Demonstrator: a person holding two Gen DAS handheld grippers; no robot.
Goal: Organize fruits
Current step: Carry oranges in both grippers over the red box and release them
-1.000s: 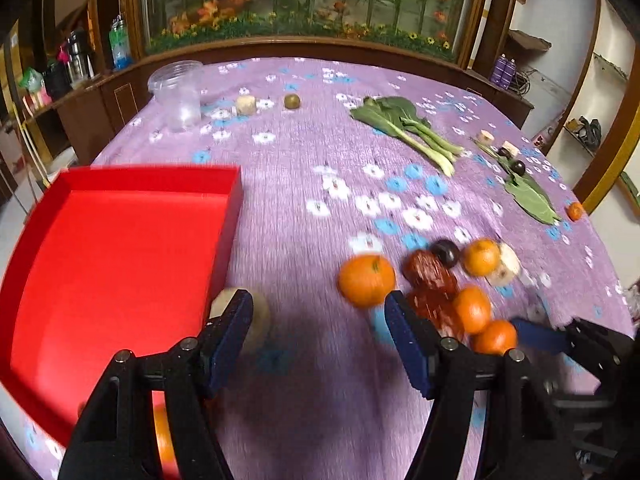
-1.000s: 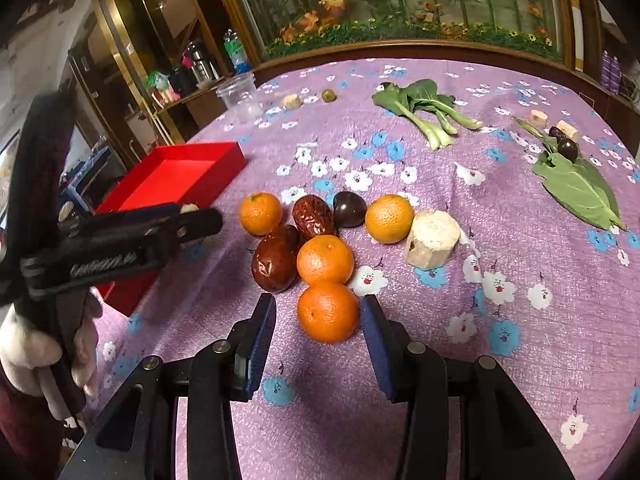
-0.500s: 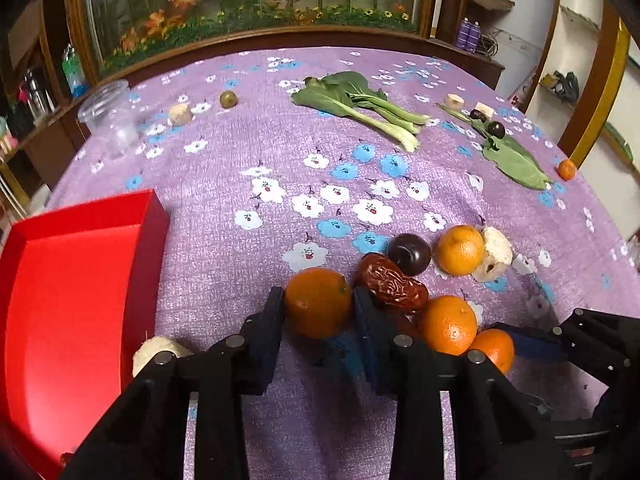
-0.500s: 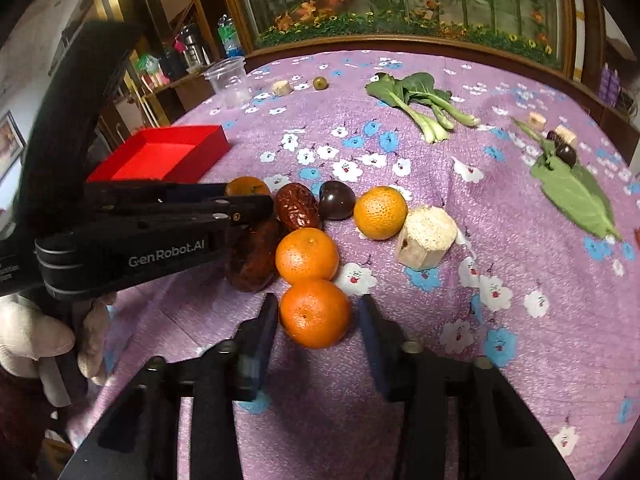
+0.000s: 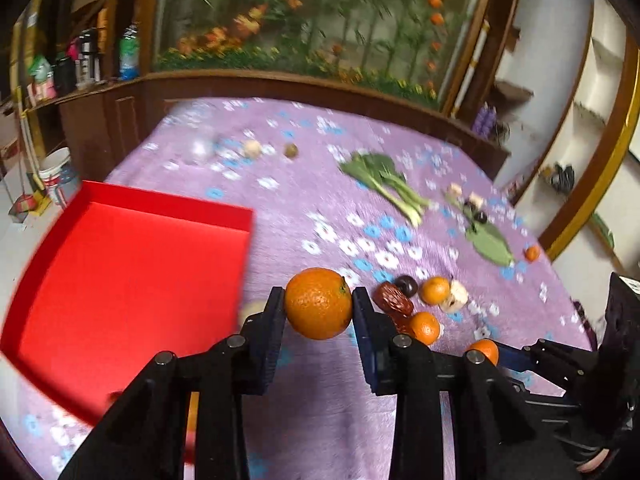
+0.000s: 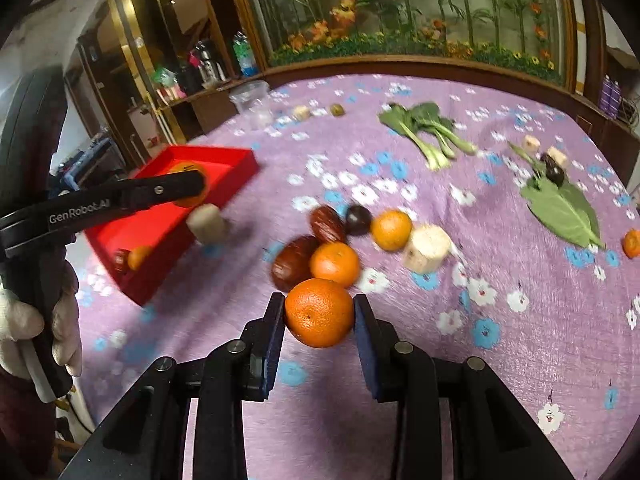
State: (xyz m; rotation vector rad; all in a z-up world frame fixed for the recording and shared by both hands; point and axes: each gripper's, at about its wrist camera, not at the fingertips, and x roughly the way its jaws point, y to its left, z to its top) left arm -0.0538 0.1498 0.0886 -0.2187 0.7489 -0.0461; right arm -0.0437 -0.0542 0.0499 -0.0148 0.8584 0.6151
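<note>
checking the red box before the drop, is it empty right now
No, the right wrist view shows a small orange and a dark red fruit lying inside the red box.

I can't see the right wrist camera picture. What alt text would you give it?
A handheld two-finger gripper clamps an orange above a purple flowered tablecloth. Behind it lie more oranges, dates and a dark plum; at left, a second gripper held by a gloved hand carries another orange over a red tray.
</note>
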